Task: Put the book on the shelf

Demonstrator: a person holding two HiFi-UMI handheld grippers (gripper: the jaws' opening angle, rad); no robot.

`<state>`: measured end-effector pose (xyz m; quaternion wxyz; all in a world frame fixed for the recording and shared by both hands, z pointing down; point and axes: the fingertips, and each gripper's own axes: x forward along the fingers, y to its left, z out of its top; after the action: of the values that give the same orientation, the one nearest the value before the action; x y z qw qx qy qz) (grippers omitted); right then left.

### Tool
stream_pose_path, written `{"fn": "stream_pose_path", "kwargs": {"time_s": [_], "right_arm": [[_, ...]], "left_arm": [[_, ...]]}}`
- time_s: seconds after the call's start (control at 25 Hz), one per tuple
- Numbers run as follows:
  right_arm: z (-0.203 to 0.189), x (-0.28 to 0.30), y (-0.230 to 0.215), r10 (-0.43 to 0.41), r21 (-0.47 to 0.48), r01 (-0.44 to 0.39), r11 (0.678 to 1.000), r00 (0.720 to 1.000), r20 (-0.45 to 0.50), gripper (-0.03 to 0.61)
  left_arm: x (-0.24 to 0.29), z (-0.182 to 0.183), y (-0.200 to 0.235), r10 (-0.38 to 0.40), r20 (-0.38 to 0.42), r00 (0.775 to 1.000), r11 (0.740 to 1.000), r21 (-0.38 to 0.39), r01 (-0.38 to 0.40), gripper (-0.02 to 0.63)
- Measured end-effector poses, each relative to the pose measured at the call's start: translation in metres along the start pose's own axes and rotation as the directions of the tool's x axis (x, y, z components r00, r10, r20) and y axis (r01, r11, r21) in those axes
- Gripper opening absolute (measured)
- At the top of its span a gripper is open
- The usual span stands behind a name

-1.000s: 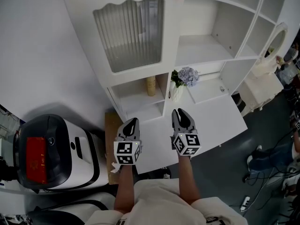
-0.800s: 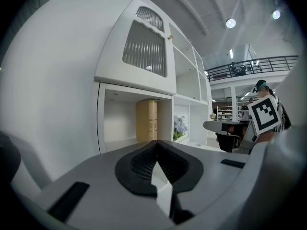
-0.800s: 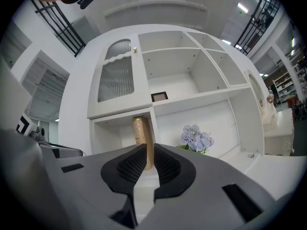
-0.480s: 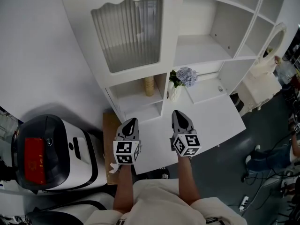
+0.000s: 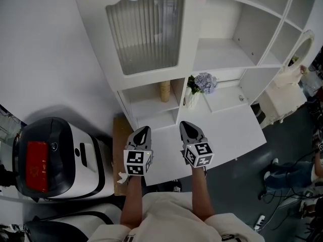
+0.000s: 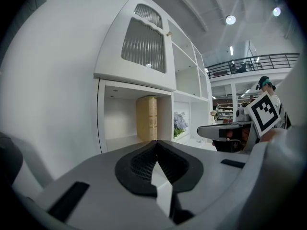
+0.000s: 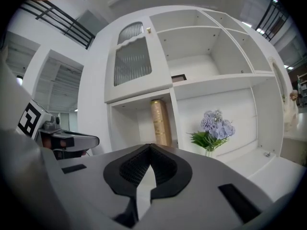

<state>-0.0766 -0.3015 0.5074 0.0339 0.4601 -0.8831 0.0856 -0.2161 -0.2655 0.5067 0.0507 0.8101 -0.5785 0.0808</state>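
The book (image 5: 165, 91) has a tan-gold spine and stands upright in the cabinet's lower left compartment. It also shows in the left gripper view (image 6: 147, 118) and the right gripper view (image 7: 161, 122). My left gripper (image 5: 143, 130) and right gripper (image 5: 185, 125) hover side by side over the white fold-down desk (image 5: 227, 132), well short of the book. Both are shut with nothing between the jaws, as their own views confirm: left gripper (image 6: 156, 143), right gripper (image 7: 150, 146).
A vase of pale blue flowers (image 5: 201, 83) stands just right of the book's compartment. The white cabinet (image 5: 146, 34) has a ribbed glass door and open shelves above. A white machine with a red panel (image 5: 55, 158) sits low at left, a wooden board (image 5: 121, 150) beside it.
The right gripper's jaws have come together and it has drifted slightly left. The head view has shifted a little. The left gripper has hardly moved.
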Motion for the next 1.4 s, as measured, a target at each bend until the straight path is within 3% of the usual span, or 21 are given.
{"fn": "stream_pose_path", "kwargs": {"time_s": [0.16, 0.32, 0.44, 0.84, 1.4], "right_arm": [[-0.006, 0.006, 0.004, -0.008, -0.021, 0.007, 1.0, 0.999, -0.048, 0.026], [-0.004, 0.008, 0.009, 0.011, -0.013, -0.011, 1.0, 0.999, -0.042, 0.026], [-0.004, 0.009, 0.01, 0.005, -0.027, -0.006, 1.0, 0.999, -0.049, 0.026], [-0.009, 0.004, 0.001, -0.041, -0.02, 0.04, 0.999, 0.997, -0.058, 0.026], [-0.017, 0.006, 0.001, -0.033, 0.003, 0.034, 0.999, 0.997, -0.07, 0.026]], "left_arm": [[-0.002, 0.0, 0.008, 0.019, 0.004, 1.0, 1.0, -0.004, -0.019, 0.017], [-0.003, -0.001, 0.016, 0.054, 0.033, 0.998, 0.997, -0.057, -0.052, 0.017], [-0.001, -0.009, 0.019, 0.062, 0.013, 0.998, 0.996, -0.069, -0.061, 0.017], [0.003, -0.017, 0.007, 0.011, -0.009, 1.0, 0.998, -0.065, -0.012, 0.017], [0.005, -0.02, 0.009, 0.011, -0.023, 1.0, 0.998, -0.066, -0.012, 0.017]]}}
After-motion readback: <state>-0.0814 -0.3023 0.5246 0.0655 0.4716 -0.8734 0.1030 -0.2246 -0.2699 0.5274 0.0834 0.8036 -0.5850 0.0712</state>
